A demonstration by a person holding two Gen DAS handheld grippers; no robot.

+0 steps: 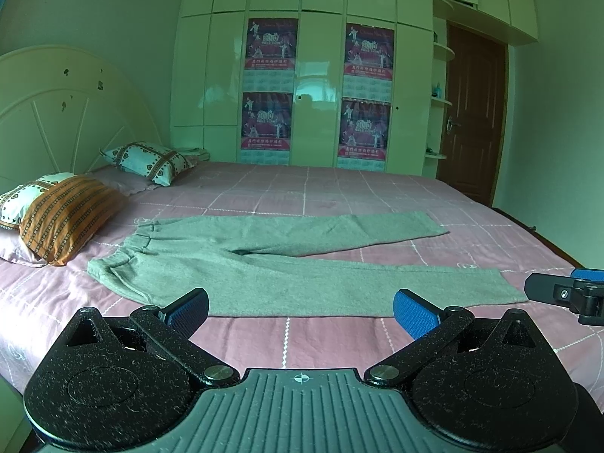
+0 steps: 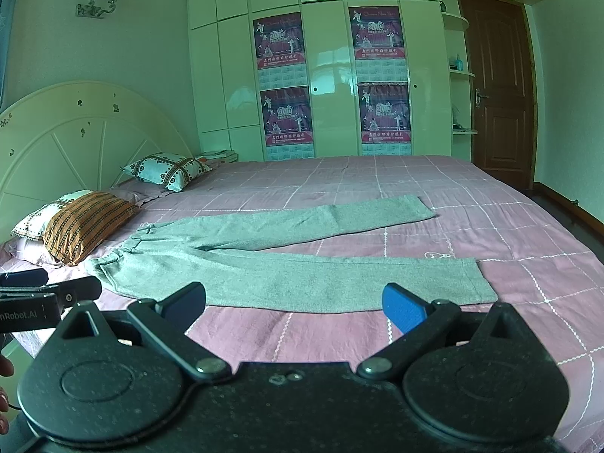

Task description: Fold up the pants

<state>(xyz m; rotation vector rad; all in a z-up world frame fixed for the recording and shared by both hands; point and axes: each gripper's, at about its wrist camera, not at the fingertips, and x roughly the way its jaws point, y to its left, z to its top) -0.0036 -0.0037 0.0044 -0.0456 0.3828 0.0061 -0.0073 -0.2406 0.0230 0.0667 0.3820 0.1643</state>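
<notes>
Grey pants (image 1: 287,264) lie spread flat on the pink checked bedsheet (image 1: 339,339), waistband at the left near the pillows, both legs stretching right and apart. The same pants (image 2: 287,268) fill the middle of the right wrist view. My left gripper (image 1: 300,311) hovers open just in front of the near leg's edge, nothing between its blue pads. My right gripper (image 2: 292,305) is open too, also short of the near leg. Each gripper shows at the edge of the other's view: the right gripper's side (image 1: 566,292) and the left gripper's side (image 2: 49,290).
Two patterned pillows (image 1: 147,162) and an orange striped pillow (image 1: 71,219) rest by the cream headboard (image 1: 56,113) at left. White wardrobe (image 1: 321,75) with posters stands behind the bed; a brown door (image 1: 475,113) is at right. A hand (image 2: 3,377) shows at the left edge.
</notes>
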